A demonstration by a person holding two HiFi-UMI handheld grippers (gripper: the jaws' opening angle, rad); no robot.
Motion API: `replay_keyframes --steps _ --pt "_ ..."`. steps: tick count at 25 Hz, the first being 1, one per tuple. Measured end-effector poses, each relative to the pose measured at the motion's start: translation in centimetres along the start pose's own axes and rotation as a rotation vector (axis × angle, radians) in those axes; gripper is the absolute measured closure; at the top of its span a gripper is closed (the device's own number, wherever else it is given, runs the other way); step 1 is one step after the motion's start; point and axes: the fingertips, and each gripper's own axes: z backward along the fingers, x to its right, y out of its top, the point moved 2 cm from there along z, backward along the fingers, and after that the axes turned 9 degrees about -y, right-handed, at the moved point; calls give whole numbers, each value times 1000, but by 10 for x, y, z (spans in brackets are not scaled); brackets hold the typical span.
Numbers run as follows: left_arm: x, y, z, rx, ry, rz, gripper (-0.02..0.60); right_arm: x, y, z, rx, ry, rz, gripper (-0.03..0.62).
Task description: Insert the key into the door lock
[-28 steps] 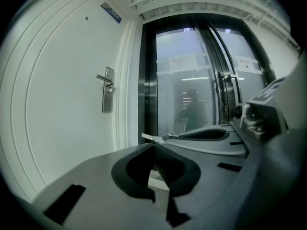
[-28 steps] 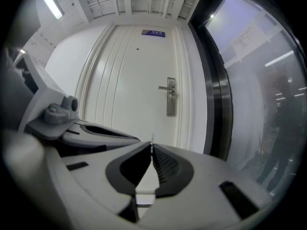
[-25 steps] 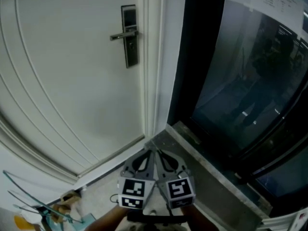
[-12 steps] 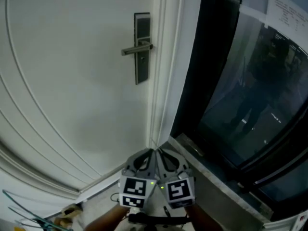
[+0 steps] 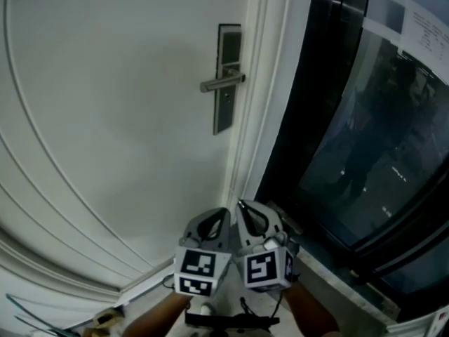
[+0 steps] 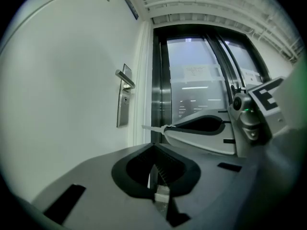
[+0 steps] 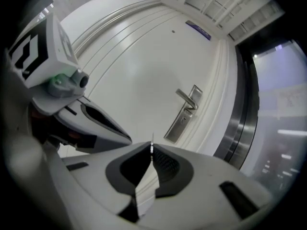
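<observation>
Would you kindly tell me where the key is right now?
The key is pinched by the right hand-held gripper, bottom centre of the head view, beside the left hand-held gripper and well below the lock plate on the door.

two grippers: left gripper (image 5: 223, 215), right gripper (image 5: 242, 206). one key (image 7: 151, 147). one door (image 5: 105, 118), one lever handle (image 5: 221, 84), one lock plate (image 5: 225, 112), one paper notice (image 5: 424, 30).

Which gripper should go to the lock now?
Right, I'd judge. The right gripper is shut on the key, whose blade sticks out past its tip, with the door lock ahead. The left gripper is shut with nothing visible in it.
</observation>
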Motion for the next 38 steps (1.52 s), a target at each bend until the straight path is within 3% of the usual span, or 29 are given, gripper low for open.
replay_keyframes --steps 13,24,38 --pt "-40 17 -7 28 33 -7 578 23 26 -51 57 -33 433 568" --pt "-58 32 -45 38 95 -17 578 60 31 -103 119 -57 692 568" --pt "-74 34 -78 30 143 -22 578 100 41 -157 182 -100 824 568"
